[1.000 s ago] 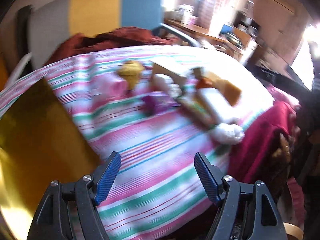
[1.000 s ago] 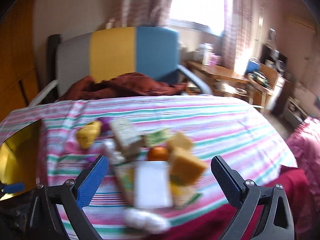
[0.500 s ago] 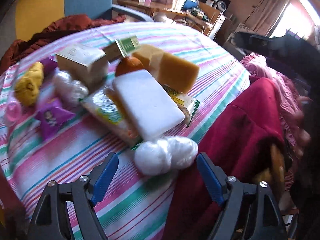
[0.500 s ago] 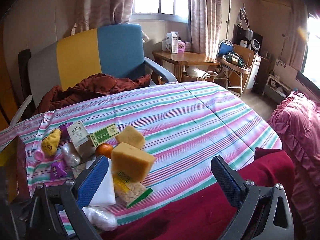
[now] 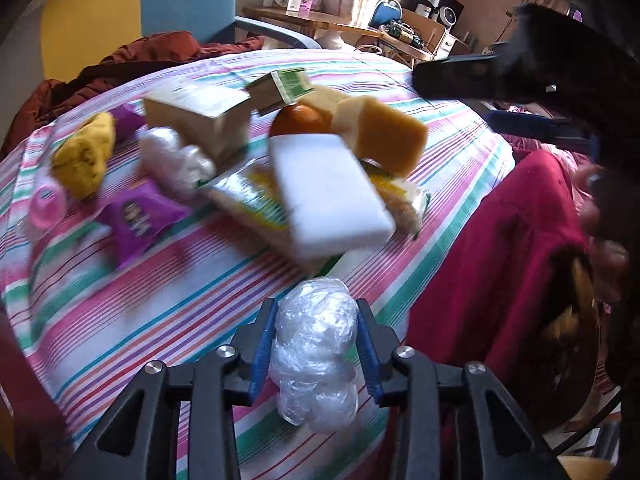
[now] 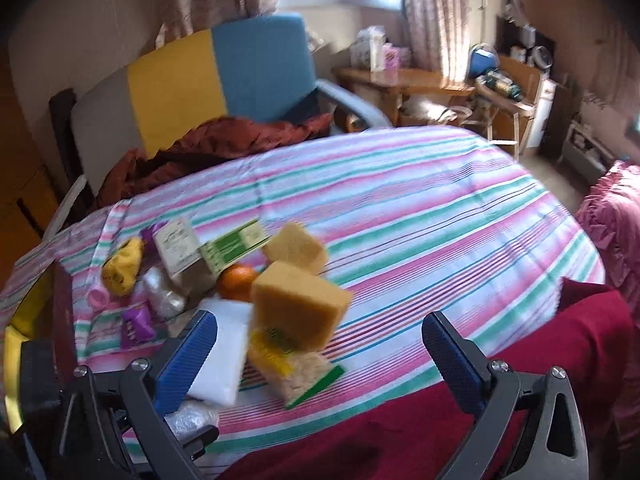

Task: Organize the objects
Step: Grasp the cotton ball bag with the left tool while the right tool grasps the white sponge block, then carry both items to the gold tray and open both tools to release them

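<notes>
Left wrist view: the left gripper [image 5: 316, 344] has just been closing, and its blue ribbed pads now clamp a crinkled clear plastic bundle [image 5: 316, 356] at the near edge of the striped tablecloth [image 5: 168, 304]. A second such bundle [image 5: 176, 160] lies among the pile. Two porous yellow sponges [image 6: 298, 304] [image 6: 296, 247], one smooth white slab [image 5: 328, 196], one orange [image 6: 237, 281] and two cartons [image 5: 200, 118] [image 6: 234, 247] crowd the left. The right gripper [image 6: 320, 360] stands released, empty. The cloth's right half [image 6: 440, 216] lies bare.

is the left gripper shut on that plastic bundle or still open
Shut on it. The left gripper has just been closing, and its blue pads now press both sides of the crinkled clear plastic bundle on the striped tablecloth.
</notes>
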{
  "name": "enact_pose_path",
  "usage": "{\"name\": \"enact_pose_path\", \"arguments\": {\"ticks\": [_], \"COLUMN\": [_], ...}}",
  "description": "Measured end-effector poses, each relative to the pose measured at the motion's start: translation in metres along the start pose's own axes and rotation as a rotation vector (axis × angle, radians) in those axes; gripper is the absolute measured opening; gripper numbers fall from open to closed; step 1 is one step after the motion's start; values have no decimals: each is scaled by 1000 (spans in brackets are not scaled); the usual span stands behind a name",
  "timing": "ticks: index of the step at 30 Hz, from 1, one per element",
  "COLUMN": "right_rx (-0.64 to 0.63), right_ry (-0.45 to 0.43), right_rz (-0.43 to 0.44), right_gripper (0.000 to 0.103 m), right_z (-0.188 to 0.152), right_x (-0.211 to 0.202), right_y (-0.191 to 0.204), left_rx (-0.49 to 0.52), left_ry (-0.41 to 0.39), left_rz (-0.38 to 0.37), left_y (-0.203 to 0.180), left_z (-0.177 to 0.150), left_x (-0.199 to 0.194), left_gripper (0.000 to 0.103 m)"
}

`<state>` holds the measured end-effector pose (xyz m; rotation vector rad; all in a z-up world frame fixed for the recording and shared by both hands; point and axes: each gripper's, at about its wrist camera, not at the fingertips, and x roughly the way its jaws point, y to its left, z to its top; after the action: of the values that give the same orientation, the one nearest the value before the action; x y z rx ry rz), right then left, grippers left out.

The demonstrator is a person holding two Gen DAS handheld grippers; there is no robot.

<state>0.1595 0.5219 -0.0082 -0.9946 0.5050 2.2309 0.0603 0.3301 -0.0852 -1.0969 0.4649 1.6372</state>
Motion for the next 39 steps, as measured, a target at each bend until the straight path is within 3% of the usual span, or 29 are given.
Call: {"name": "enact_pose_path", "arguments": {"ticks": [2,6,15,16,18,20,23,27,32,39], "right_rx": [-27,-84,-126,-134,-172,-184,-195,-264,-377,-484], "right_ry": [64,144,226,238,265,255,216,100,-20,-86], "right_rz": [56,77,-8,-9,-31,-32,-16,3,30,101], "right_gripper": [103,103,102,100,63,57,57,57,57,58], "right_z": [-2,-11,-20,-21,-26,-27,-27,-28,-30,-39], "right_x": [13,36,82,85,91,88,74,37,3,-19], "right_y": [18,51,84,84,86,86,87,104,144,202], "left_rx": [-1,-15,-79,-81,-88,-90,-94,-122,-196,-311], "left_ry": [-4,-17,-46,-49,-56,-64,-94,-141,-202,-282], "left_rz": [2,16,46,46,44,46,59,87,139,226], "left_y": [9,21,53,54,57,58,42,47,63,92], "left_z": [-11,-29,-49,-50,-53,-53,-49,-43,-50,-71], "left_x": [-8,-22,-43,-45,-48,-52,-57,-63,-91,-141], "left_gripper": [35,35,35,34,34,34,34,34,34,34]}}
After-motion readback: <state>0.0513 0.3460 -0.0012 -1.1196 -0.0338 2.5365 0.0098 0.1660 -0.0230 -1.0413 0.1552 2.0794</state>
